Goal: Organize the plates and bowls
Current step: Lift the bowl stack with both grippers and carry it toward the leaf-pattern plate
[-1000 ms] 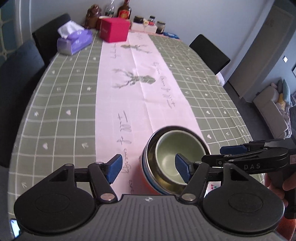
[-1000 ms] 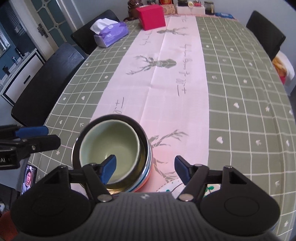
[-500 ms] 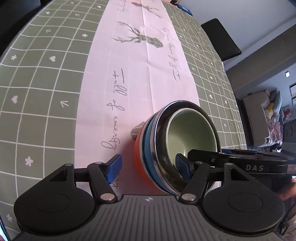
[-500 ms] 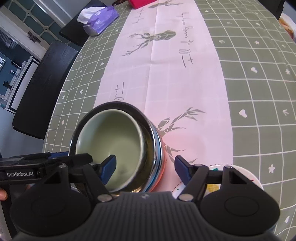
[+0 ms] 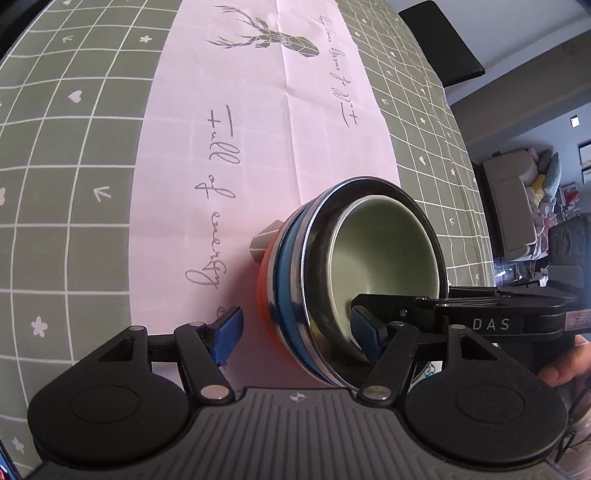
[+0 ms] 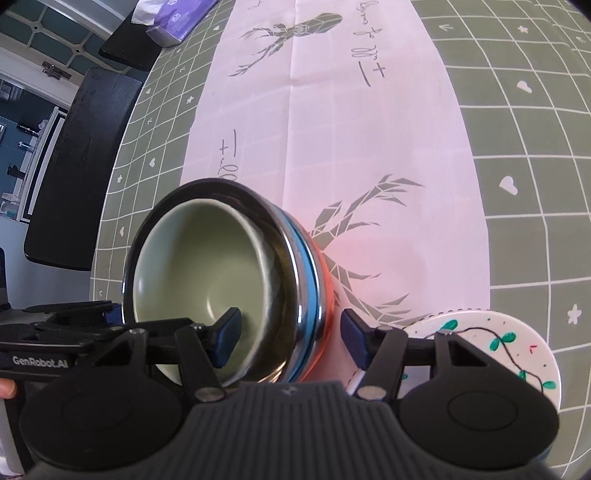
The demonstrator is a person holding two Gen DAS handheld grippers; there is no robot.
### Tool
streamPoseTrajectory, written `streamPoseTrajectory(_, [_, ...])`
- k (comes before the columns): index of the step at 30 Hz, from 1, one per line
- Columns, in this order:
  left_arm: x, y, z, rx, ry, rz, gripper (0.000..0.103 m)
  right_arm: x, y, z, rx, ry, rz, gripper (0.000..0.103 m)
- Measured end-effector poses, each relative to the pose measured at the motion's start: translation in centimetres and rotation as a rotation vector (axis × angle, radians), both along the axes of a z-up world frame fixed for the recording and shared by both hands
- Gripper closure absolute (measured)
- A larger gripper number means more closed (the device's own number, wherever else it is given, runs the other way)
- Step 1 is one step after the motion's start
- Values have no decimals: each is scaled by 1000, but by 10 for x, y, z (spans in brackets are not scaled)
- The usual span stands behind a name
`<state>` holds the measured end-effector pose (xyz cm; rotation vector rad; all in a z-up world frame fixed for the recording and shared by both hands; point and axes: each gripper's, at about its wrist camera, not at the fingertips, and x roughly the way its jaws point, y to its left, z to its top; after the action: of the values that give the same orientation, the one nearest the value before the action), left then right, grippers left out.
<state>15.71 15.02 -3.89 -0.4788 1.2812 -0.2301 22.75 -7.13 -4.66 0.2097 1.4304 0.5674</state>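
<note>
A stack of nested bowls (image 5: 373,280) stands on the pink runner (image 5: 258,147) of the worktop (image 5: 66,155), near its near edge; innermost is a pale green bowl (image 6: 199,266), seated in a steel bowl (image 6: 295,266), with a blue band and an orange base below. The left tool (image 5: 297,334) straddles the stack's left wall: one blue pad outside on the runner side, the other inside the green bowl; jaws spread wide, neither pad seen pressing. The right tool (image 6: 290,332) straddles the right wall likewise: left pad inside the green bowl, right pad outside by the orange base; its jaws have just been closing with the wall between them, yet a gap shows at the outer pad, so no pinch is established. Each tool's body crosses the other's view at the stack's near rim. A white plate (image 6: 498,347) with green sprigs lies just right of the stack, partly under the right tool. A tissue box (image 6: 177,22) sits far left; a dark chair (image 6: 74,166) stands at the left edge.
</note>
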Motion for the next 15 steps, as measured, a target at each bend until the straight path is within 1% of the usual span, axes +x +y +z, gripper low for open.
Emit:
streamPoseTrajectory(3, [-1, -3, -1, 24, -30, 12, 26, 2, 1, -1, -8, -5, 7, 44])
streamPoseTrajectory(6, [-4, -3, -3, 21, -46, 33, 28, 3, 0, -1, -5, -4, 6, 45])
streamPoseTrajectory(10, [-7, -3, -4, 4, -65, 62, 37, 2, 1, -2, 3, -4, 8, 46])
streamPoseTrajectory(15, [-10, -7, -5, 6, -69, 107, 41, 3, 1, -2, 11, 0, 5, 47])
